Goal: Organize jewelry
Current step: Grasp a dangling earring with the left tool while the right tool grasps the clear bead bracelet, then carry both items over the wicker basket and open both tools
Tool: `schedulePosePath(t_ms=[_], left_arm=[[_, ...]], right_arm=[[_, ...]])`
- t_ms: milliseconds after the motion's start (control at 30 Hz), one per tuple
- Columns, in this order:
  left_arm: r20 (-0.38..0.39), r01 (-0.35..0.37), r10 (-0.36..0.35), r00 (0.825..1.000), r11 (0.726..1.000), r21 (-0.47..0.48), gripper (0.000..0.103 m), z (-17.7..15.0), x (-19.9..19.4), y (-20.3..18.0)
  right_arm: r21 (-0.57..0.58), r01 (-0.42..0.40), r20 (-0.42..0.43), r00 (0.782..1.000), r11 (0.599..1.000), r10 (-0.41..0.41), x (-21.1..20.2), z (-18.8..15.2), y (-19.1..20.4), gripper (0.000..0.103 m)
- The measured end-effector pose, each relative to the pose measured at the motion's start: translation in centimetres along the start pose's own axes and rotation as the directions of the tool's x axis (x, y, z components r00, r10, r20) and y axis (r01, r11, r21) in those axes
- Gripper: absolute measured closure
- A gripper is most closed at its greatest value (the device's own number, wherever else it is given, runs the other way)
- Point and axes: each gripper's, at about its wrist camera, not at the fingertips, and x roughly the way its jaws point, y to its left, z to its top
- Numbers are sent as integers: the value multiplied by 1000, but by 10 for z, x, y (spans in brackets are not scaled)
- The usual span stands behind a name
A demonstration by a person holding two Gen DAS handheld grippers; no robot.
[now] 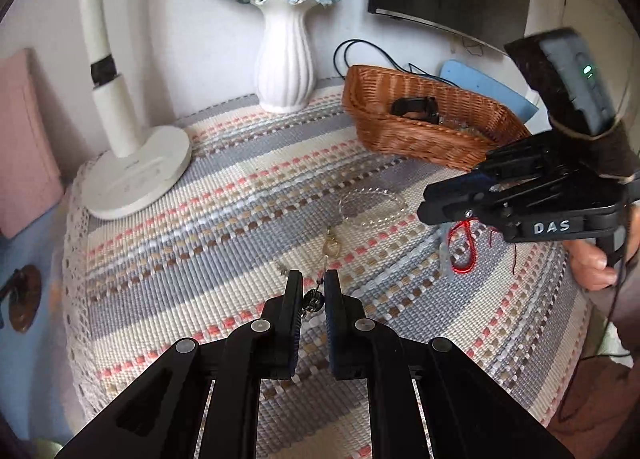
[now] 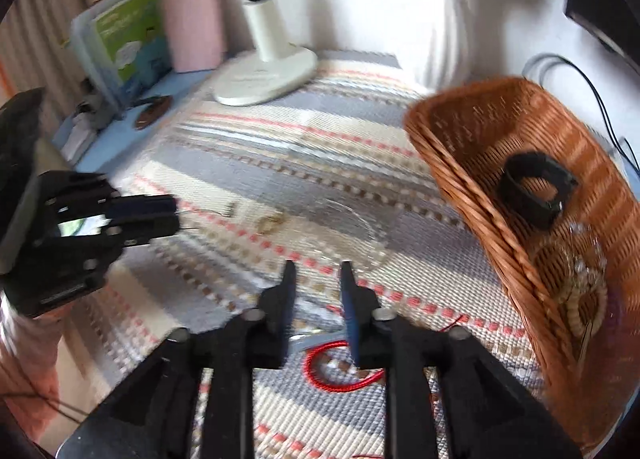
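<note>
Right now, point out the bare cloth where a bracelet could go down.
Free: the woven cloth between the lamp base and the clear bead bracelet. Crowded: beside the wicker basket, around the red cord.

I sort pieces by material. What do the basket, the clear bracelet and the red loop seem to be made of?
Basket: woven wicker or rattan, brown, slightly glossy strands.
Clear bracelet: transparent beads, glass or plastic; cannot tell which.
Red loop: probably twisted cord, shiny, with loose thread ends.
</note>
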Motion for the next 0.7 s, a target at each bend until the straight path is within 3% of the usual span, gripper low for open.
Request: schedulePosePath(t_ms=[267, 433, 467, 533, 700], left_arm=[[36, 51, -50, 998, 998, -31, 93, -3, 2, 8], [51, 105, -101, 994, 992, -75, 92, -6, 0, 15], [51, 113, -109, 993, 990, -83, 92, -6, 1, 16], [53, 133, -129, 990, 986, -99, 92, -7, 2, 18], [57, 159, -152, 987, 979, -127, 92, -7, 2, 22]], right_arm=[[143, 12, 28, 999, 990, -16, 13, 10, -22, 74], [91, 128, 7, 992, 988, -129, 38, 21, -11, 75], [66, 142, 12, 990, 988, -143, 40, 21, -6, 77], [10, 178, 15, 984, 984, -178, 42, 22, 2, 93], [-11, 147, 14, 989, 989, -147, 35, 16, 10, 93]])
